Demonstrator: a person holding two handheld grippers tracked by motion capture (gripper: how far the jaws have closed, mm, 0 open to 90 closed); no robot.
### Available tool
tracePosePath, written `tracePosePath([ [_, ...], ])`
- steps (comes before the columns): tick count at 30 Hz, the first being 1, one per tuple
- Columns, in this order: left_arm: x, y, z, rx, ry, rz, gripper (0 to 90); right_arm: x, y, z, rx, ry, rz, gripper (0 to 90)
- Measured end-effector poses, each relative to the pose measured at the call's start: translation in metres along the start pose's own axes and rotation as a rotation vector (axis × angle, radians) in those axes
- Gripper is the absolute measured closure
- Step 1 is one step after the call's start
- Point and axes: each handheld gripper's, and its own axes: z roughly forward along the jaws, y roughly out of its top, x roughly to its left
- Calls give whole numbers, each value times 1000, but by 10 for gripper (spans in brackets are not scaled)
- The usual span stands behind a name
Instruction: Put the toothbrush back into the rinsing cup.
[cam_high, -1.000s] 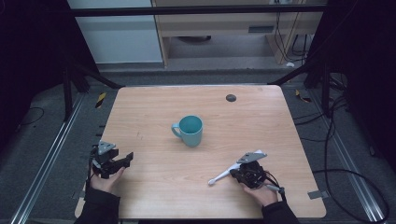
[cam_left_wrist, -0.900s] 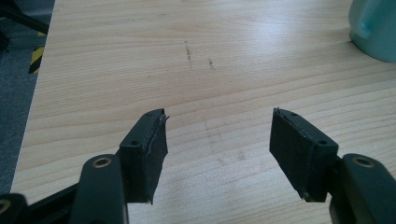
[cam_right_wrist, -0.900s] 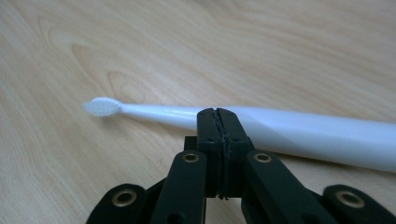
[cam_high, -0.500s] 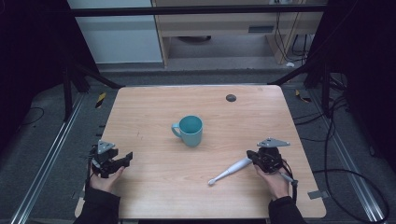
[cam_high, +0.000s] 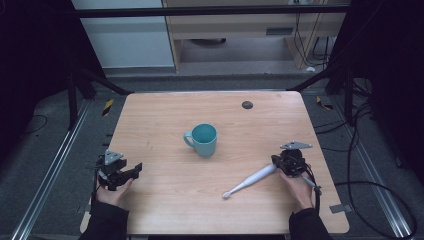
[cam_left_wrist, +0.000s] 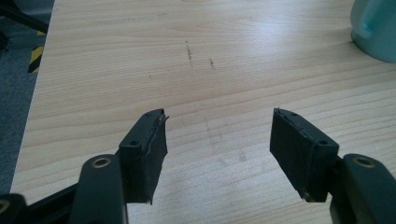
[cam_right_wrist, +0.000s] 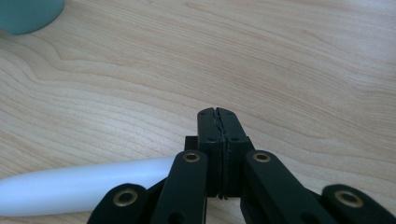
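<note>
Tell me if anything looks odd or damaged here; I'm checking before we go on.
Nothing looks spilled or broken. The teal mug stands upright mid-table. The white toothbrush lies slanted on the wood, its handle end beside the shut right gripper, not between its jaws.

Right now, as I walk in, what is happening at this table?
A person holds a gripper in each hand at a wooden table. The right gripper has its jaws shut with nothing between them, right beside the handle end of a white toothbrush that lies flat on the wood. The left gripper waits near the table's left edge, jaws open on nothing. A teal mug stands upright in the middle, untouched.
</note>
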Motion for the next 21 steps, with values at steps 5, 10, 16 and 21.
tracePosePath([
  [5,0,0,0,0,0,1,357,1,-1,0,13,-3,-4,893],
  [10,0,0,0,-2,-2,-1,357,-1,-3,-3,30,-1,-2,892],
  [16,0,0,-1,-5,0,-2,357,1,-5,-8,44,-21,-25,893],
  [21,0,0,-2,-7,0,-2,356,3,-7,-12,58,-28,-43,893],
])
